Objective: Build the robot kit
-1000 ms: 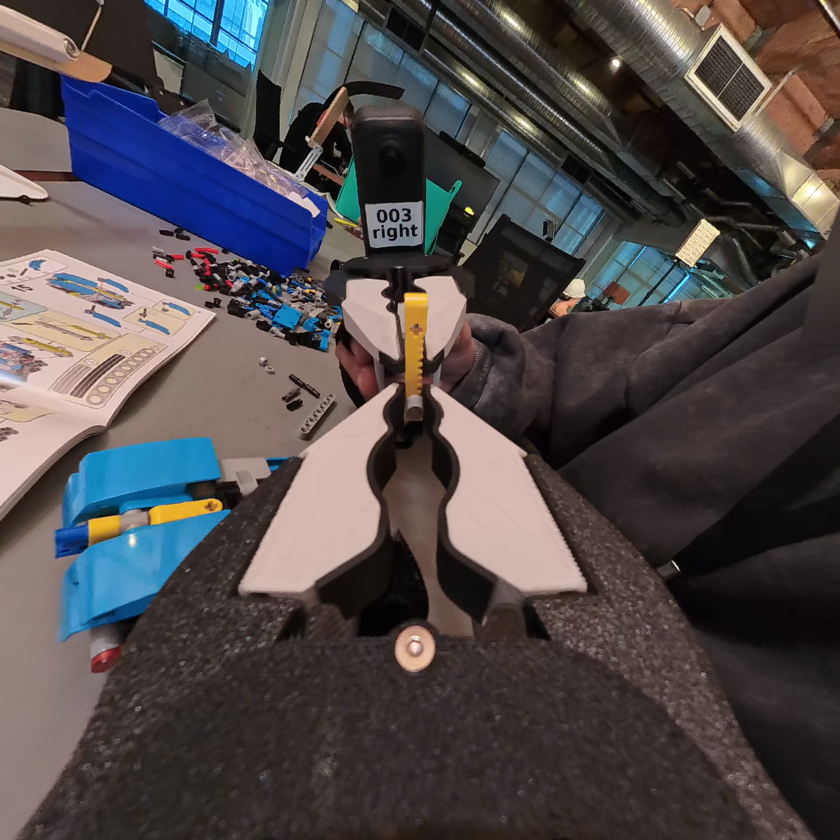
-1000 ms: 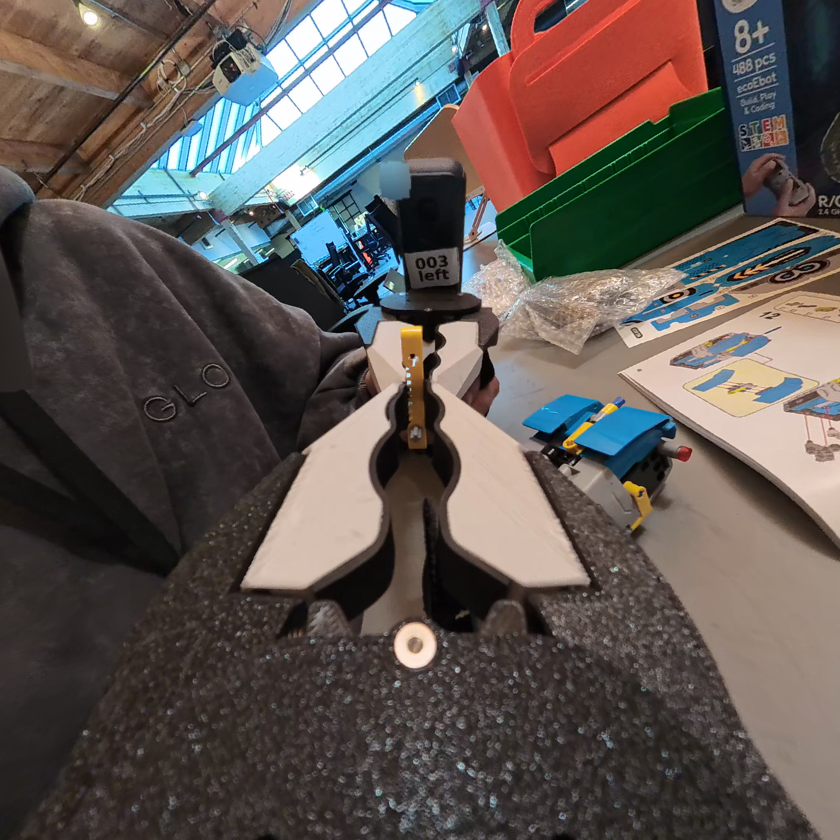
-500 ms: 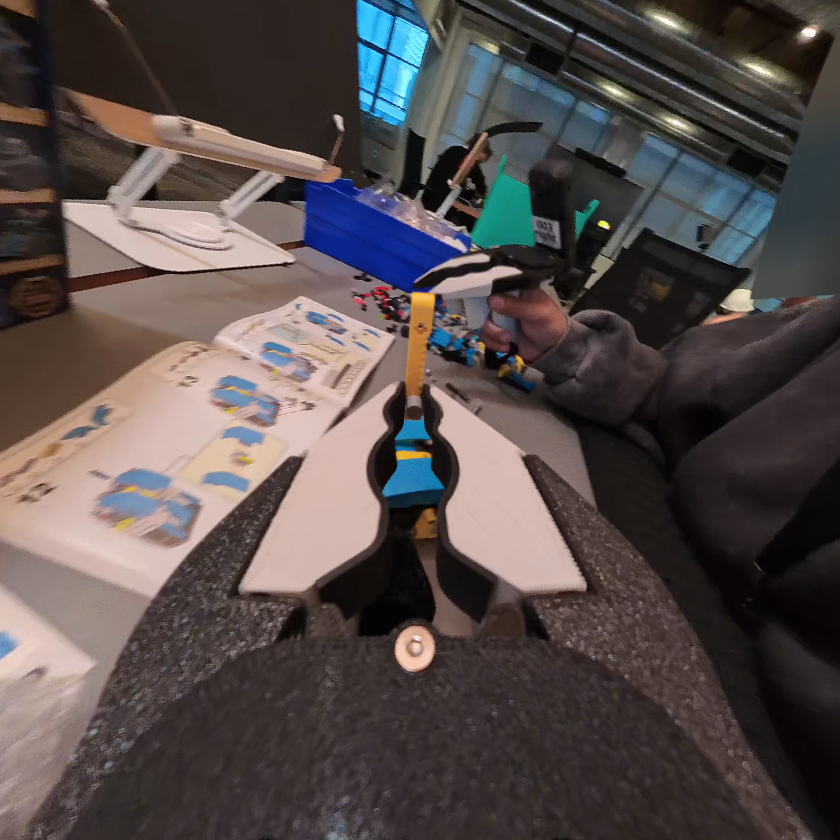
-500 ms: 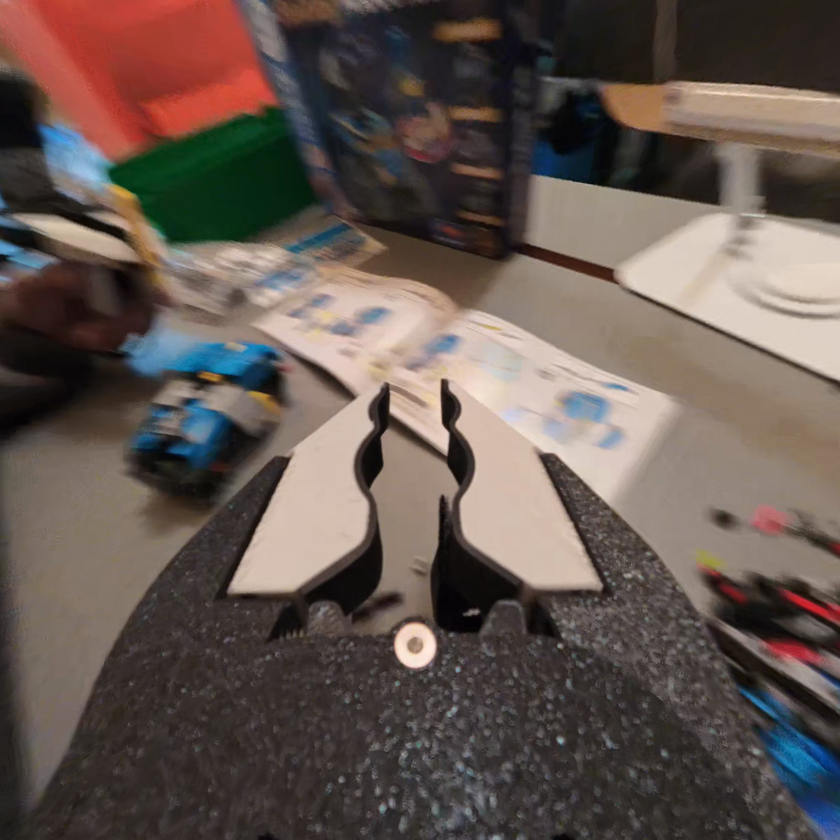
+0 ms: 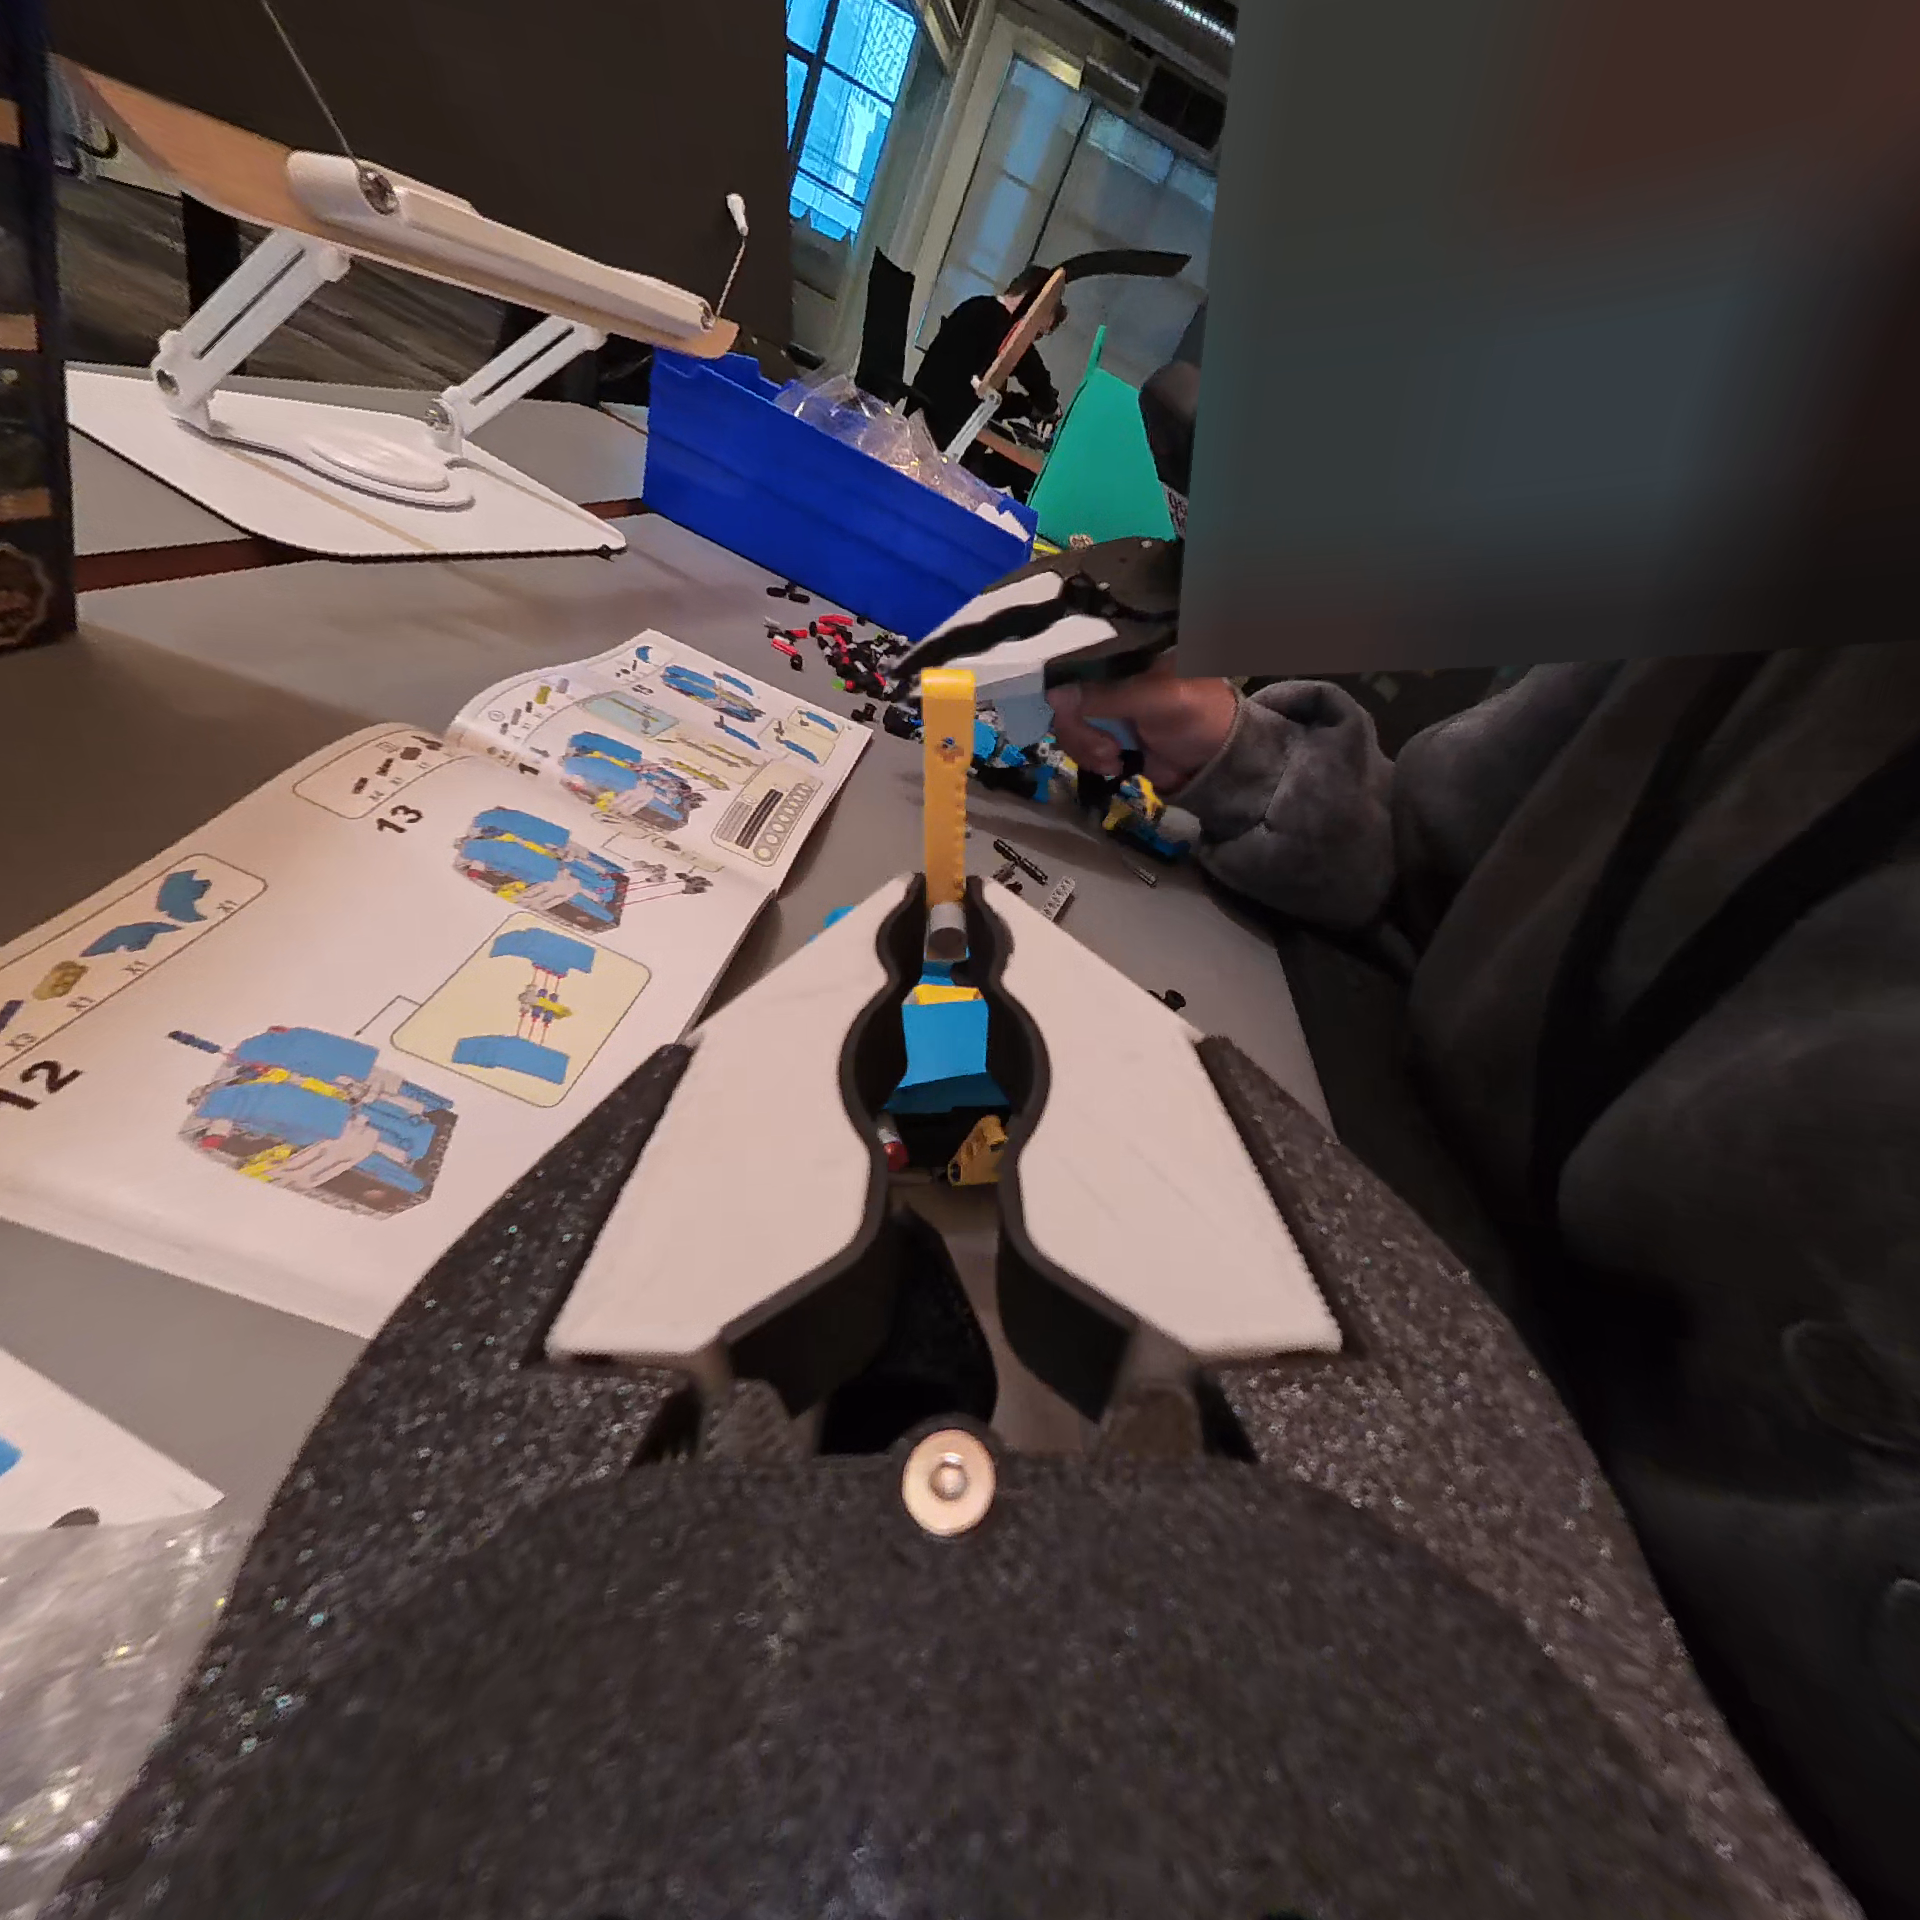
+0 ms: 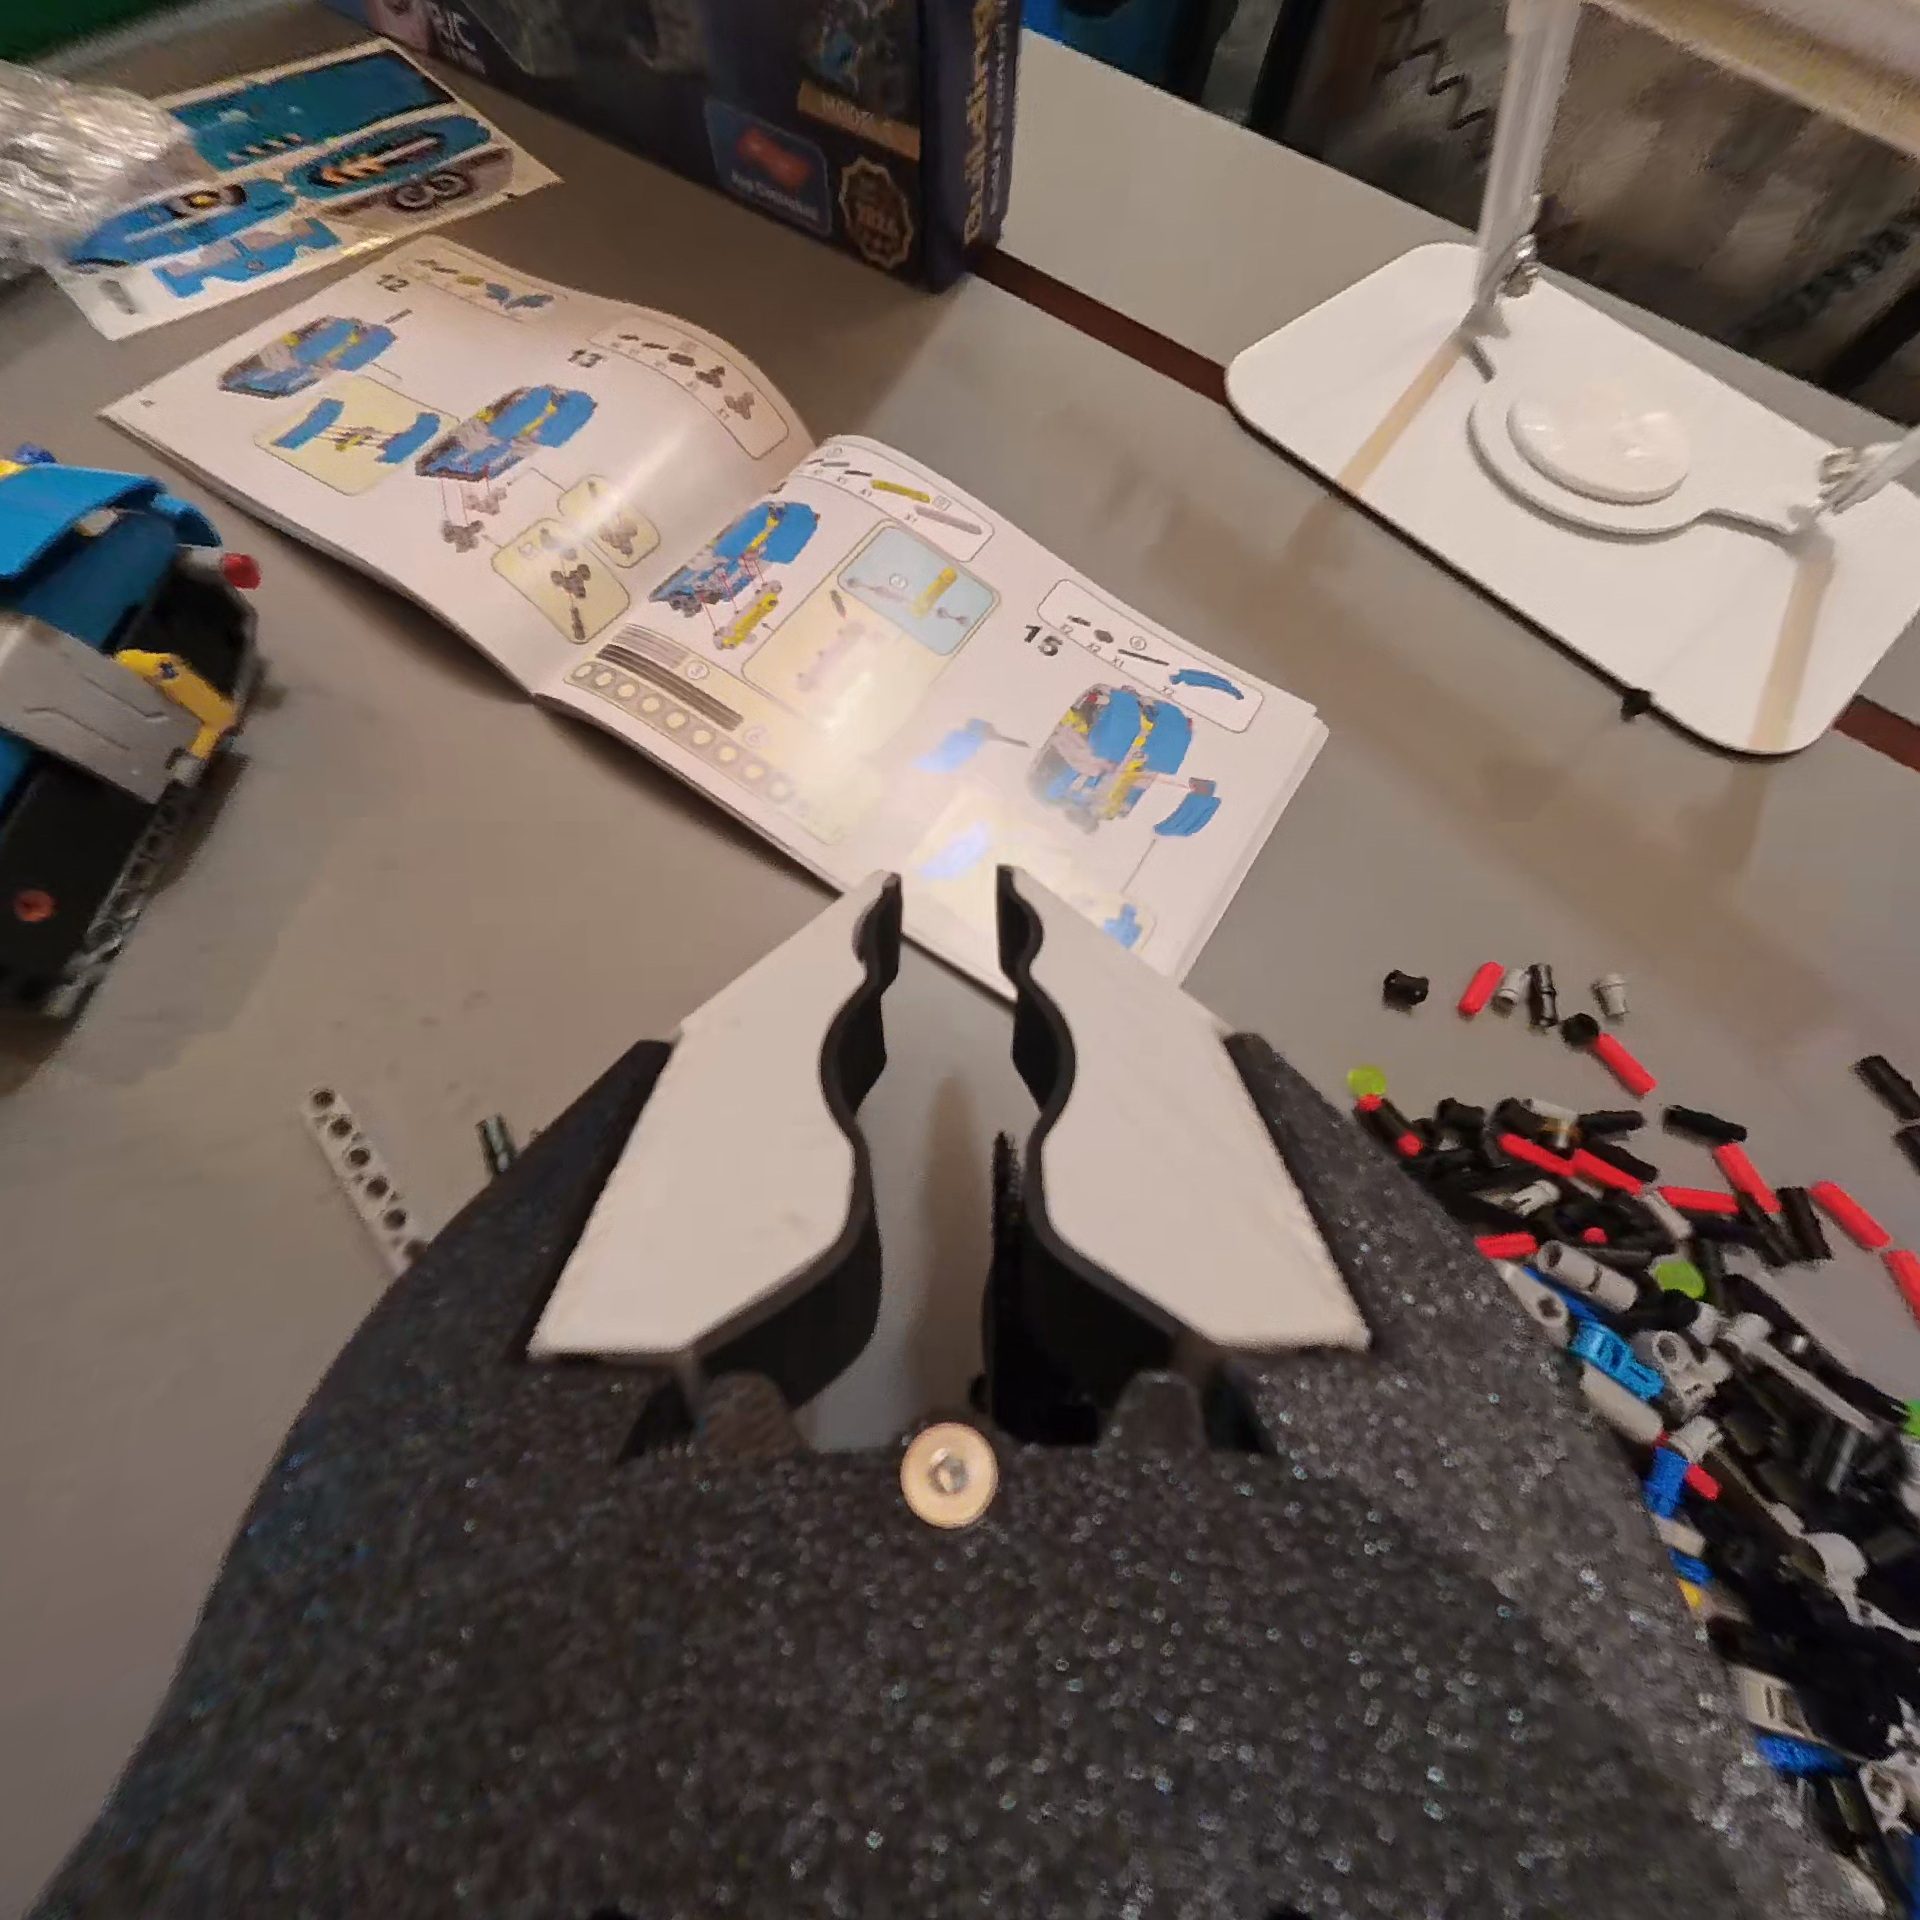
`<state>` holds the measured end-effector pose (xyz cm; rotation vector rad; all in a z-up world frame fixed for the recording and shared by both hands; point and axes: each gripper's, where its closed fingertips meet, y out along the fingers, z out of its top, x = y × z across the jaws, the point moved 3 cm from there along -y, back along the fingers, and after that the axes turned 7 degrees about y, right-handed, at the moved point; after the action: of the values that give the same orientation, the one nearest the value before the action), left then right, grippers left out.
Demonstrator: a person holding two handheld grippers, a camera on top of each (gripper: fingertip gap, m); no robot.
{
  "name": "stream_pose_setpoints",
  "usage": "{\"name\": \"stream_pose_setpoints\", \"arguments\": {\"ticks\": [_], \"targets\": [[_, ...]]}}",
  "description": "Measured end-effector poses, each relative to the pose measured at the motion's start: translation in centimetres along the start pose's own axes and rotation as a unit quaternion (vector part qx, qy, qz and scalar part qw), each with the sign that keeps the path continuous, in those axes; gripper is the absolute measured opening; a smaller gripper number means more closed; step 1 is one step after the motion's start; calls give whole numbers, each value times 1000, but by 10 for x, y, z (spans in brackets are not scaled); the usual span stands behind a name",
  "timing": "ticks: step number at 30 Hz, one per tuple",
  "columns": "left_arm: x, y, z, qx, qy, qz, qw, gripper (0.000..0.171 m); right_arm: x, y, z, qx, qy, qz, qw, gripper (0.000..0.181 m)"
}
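Left hand-held gripper [image 5: 943, 902] pinches yellow beam [image 5: 947, 790]

Even, soft indoor light. Glare on the open instruction booklet [image 6: 717, 582]; daylight in far windows [image 5: 842, 114]. Motion blur in right wrist view; wide-angle bending at frame edges.

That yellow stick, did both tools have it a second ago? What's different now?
Yes. A second ago both tools pinched the yellow stick from opposite ends. Since then the right tool has let go, opened and swung over toward the loose pieces. The left tool still grips the stick. The booklet and blue car stayed on the table.
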<state>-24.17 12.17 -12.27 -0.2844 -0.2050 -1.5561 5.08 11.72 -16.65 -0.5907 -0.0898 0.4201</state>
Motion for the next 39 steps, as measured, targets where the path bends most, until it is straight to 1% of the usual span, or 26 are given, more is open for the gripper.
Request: {"name": "stream_pose_setpoints", "arguments": {"ticks": [1,2,3,4,7,10,14,18,22,25,27,28,30,32,34,36,38,39], "targets": [[0,0,0,1,0,0,1000,7,-4,-4,-1,-7,3,27,1000,16],[1,-1,0,3,-1,0,1000,7,-11,-8,-6,-29,6,67,997,14],[1,-2,0,4,-3,1,1000,7,-19,-12,-14,-65,6,106,992,14],[1,-2,1,6,-4,1,1000,7,-24,-16,-22,-97,0,127,987,16],[1,-1,0,3,-3,1,1000,7,-29,-21,-42,-149,-47,133,979,16],[2,1,-3,-6,0,1,1000,7,-37,-17,-52,-184,-63,148,970,15],[3,2,-4,-9,5,0,1000,7,-34,-13,-55,-189,-78,129,970,15],[4,2,-3,-8,7,0,1000,7,-36,-9,-56,-194,-74,135,969,16],[5,4,-3,-1,6,-3,1000,7,-36,-7,-55,-193,-81,124,970,10],[10,7,-1,12,-7,-18,1000,7,-38,-7,-55,-191,-93,122,969,7],[14,10,1,27,-22,-31,999,6,-42,-4,-49,-173,-87,125,973,7],[15,10,2,34,-30,-36,998,6,-50,-3,-41,-151,-75,141,975,6],[17,11,3,45,-46,-48,997,6,-80,-4,-9,-78,-55,188,978,6],[20,12,4,57,-58,-68,994,6,-122,-7,30,13,-21,258,966,6],[25,13,4,61,-66,-85,992,6,-162,-9,63,77,30,328,941,6],[30,14,5,69,-75,-102,990,6,-194,-4,79,95,58,375,920,6],[36,14,6,77,-85,-120,986,6,-213,2,83,95,52,384,917,6],[39,14,7,82,-92,-129,984,6,-217,2,85,104,47,382,917,6]]}}
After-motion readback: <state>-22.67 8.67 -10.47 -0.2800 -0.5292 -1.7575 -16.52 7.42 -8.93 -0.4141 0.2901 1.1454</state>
